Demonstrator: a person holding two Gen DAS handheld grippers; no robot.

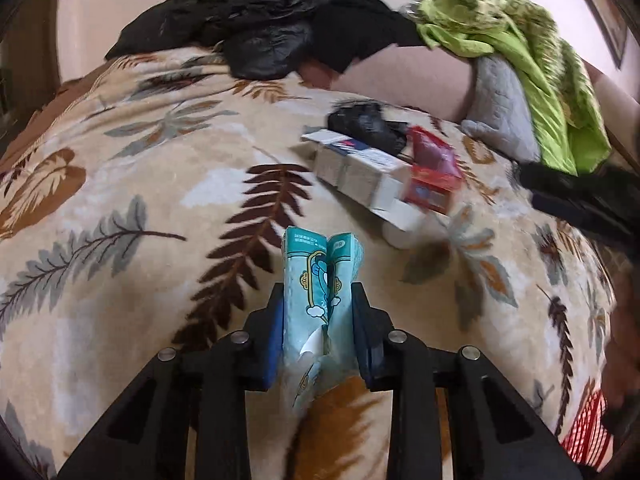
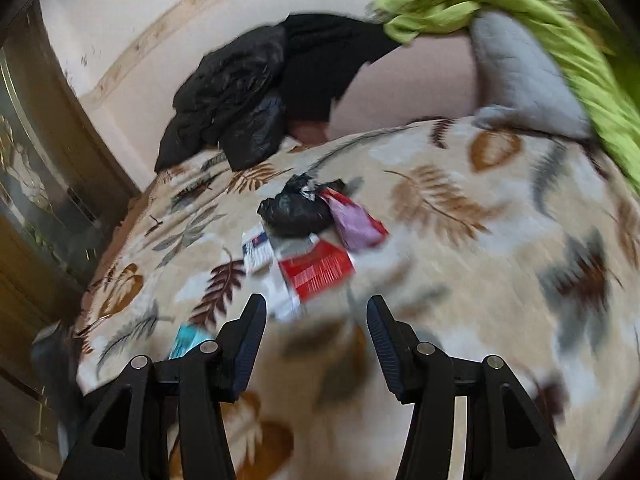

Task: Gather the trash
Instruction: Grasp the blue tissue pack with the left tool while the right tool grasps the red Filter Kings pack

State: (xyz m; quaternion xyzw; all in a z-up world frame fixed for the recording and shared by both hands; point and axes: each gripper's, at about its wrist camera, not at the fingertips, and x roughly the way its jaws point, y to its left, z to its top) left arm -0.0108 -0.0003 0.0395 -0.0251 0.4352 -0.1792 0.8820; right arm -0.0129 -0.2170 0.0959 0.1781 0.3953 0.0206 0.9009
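Note:
My left gripper [image 1: 319,300] is shut on a crumpled teal tissue packet [image 1: 320,280], held just above the leaf-patterned blanket [image 1: 140,160]. Ahead to the right lies a trash pile: a white carton [image 1: 360,176], a red box [image 1: 430,188], a red and purple wrapper [image 1: 432,150] and a small black plastic bag [image 1: 360,124]. My right gripper [image 2: 316,312] is open and empty above the blanket, just short of the same pile: red box [image 2: 316,270], white carton [image 2: 256,252], purple wrapper [image 2: 354,220], black bag [image 2: 296,210]. The teal packet [image 2: 186,340] shows at its left.
A large black garment or bag [image 1: 256,20] lies at the bed's far edge by the wall. A green cloth [image 1: 520,40] drapes over a grey pillow [image 1: 504,112] at the right. A wooden cabinet [image 2: 36,200] stands left of the bed.

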